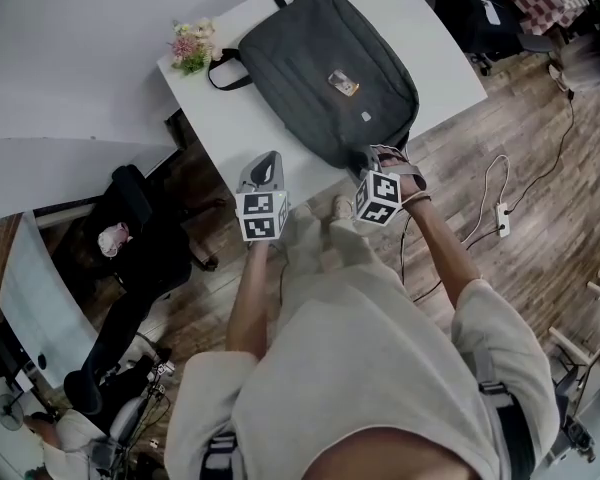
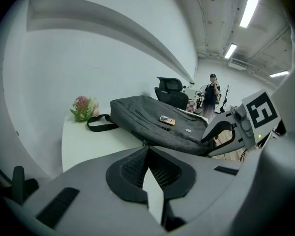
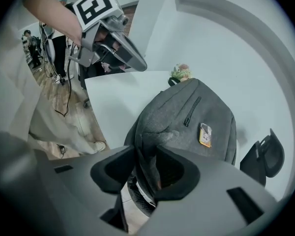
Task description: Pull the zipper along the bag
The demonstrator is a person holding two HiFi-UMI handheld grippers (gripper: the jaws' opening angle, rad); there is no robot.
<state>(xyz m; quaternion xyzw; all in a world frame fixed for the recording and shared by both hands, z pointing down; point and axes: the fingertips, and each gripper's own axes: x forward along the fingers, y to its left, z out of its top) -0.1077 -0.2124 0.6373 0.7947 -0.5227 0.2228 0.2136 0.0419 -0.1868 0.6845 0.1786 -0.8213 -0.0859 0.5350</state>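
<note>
One white table (image 1: 225,118) carries one small bunch of flowers (image 1: 192,46) at its left corner. Beside the flowers one dark grey bag (image 1: 320,68) lies flat, with a single small label (image 1: 343,83) on its top face. Two hand-held grippers work at the table's near edge. The left hand-held gripper (image 2: 147,154) sits just left of the bag and apart from it, jaws pressed together on nothing. The right hand-held gripper (image 3: 146,156) tips steeply down onto the bag's near edge, jaws spread wide, with a fold of the fabric standing between them.
</note>
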